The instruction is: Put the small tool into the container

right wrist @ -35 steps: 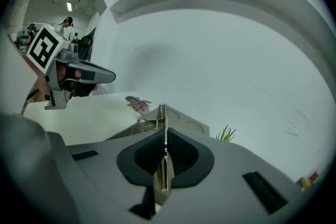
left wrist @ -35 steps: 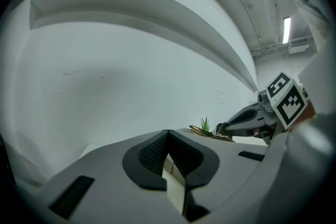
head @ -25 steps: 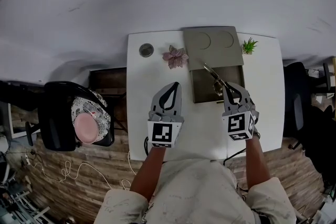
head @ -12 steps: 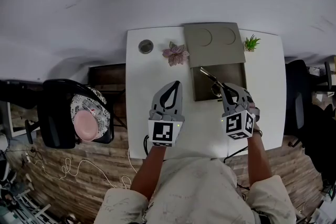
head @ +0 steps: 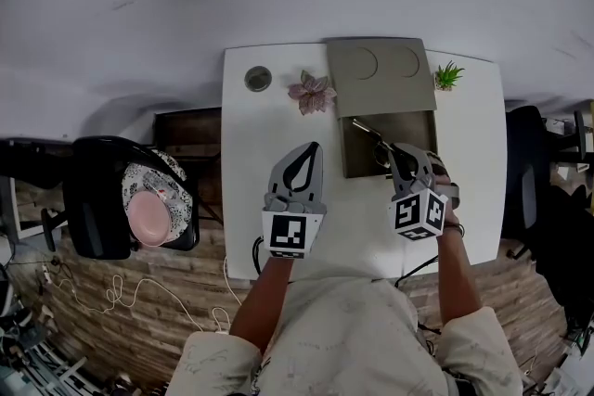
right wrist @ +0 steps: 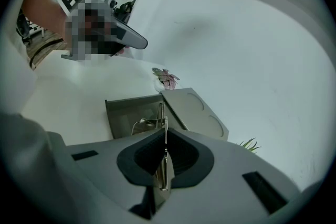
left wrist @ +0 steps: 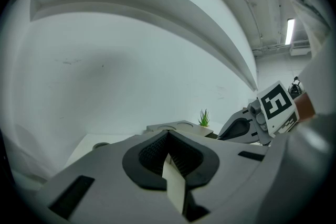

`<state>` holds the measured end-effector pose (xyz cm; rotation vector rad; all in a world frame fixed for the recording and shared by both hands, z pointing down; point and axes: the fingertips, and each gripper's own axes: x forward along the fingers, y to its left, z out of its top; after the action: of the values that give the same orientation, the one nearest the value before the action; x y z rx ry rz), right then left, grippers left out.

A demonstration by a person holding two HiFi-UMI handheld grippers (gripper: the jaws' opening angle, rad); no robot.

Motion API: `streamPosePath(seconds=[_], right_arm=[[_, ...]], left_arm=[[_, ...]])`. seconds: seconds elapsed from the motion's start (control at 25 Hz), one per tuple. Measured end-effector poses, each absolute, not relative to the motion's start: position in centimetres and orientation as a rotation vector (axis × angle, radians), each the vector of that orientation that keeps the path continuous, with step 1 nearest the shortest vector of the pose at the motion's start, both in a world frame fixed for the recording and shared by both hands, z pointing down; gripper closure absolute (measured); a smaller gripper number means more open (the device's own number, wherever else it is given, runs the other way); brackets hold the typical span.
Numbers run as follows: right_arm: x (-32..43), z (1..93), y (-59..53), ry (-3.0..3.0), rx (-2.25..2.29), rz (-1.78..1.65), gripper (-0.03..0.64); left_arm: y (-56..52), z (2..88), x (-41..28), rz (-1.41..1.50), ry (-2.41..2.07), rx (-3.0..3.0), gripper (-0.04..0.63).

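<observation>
Tool (head: 369, 133): a thin metal piece is held over the open container, pointing to the far left. In the right gripper view it is seen edge-on (right wrist: 164, 126), so its exact kind cannot be made out.
Right gripper (head: 399, 153): its jaws are pressed together on the near end of the tool, above the right part of the container. The gripped end is covered by the jaws.
Left gripper (head: 309, 151): its jaws are pressed together with nothing between them (left wrist: 169, 136), and it is held over the middle of the table, to the left of the container.
Container (head: 357, 160): a grey box is set on the right half of the table with its top open. A pale curved piece is glimpsed inside it (right wrist: 137, 123) but cannot be identified.
Lid (head: 379, 74): a grey panel with two round marks is placed just beyond the container.
Table (head: 246, 139): the white top is partly covered at its near edge by the person's arms.
</observation>
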<state>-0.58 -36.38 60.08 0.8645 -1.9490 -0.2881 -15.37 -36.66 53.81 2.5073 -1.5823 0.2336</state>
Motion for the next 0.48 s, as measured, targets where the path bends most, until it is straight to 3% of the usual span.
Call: streamPosePath(seconds=[0.48], right_arm=[[-0.2, 62.0, -37.7, -1.884, 0.853, -0.34, 0.598]], left_arm=[[-36.7, 54.9, -15.7, 0.246, -1.578, 2.485, 0.589]])
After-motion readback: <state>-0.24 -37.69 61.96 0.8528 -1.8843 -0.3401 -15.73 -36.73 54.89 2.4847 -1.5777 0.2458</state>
